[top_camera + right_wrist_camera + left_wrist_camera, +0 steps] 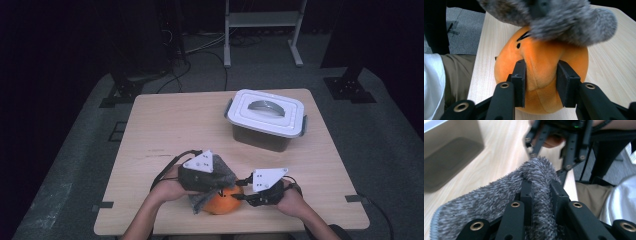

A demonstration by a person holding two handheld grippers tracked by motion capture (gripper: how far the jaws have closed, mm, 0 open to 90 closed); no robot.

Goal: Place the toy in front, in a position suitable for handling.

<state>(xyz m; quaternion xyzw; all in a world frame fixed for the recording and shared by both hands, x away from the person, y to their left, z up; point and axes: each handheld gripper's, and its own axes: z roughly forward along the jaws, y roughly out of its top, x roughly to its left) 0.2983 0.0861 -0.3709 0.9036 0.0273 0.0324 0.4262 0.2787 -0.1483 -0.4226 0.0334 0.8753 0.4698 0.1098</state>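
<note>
We start with the table (165,120), a pale wooden top. Toward its far right stands a lidded storage box (266,119), white lid with a recessed handle, long axis running roughly left to right and slightly angled.

At the near edge, about mid-width, lies the orange plush toy (223,201). In the right gripper view we see it as a rounded, slightly egg-shaped body (541,67) with black stitched marks on its upper part, facing up and away from that camera; we cannot tell a clear long axis.

Over the toy's top lies the grey fuzzy cloth (220,175), draping down its left side. The left gripper (212,176) is clenched on a fold of this cloth (541,195), the jaws pinching it tightly.

The right gripper (241,189) comes in from the right; its jaws (541,80) press into the toy's soft side, grasping a bulge of it.
</note>
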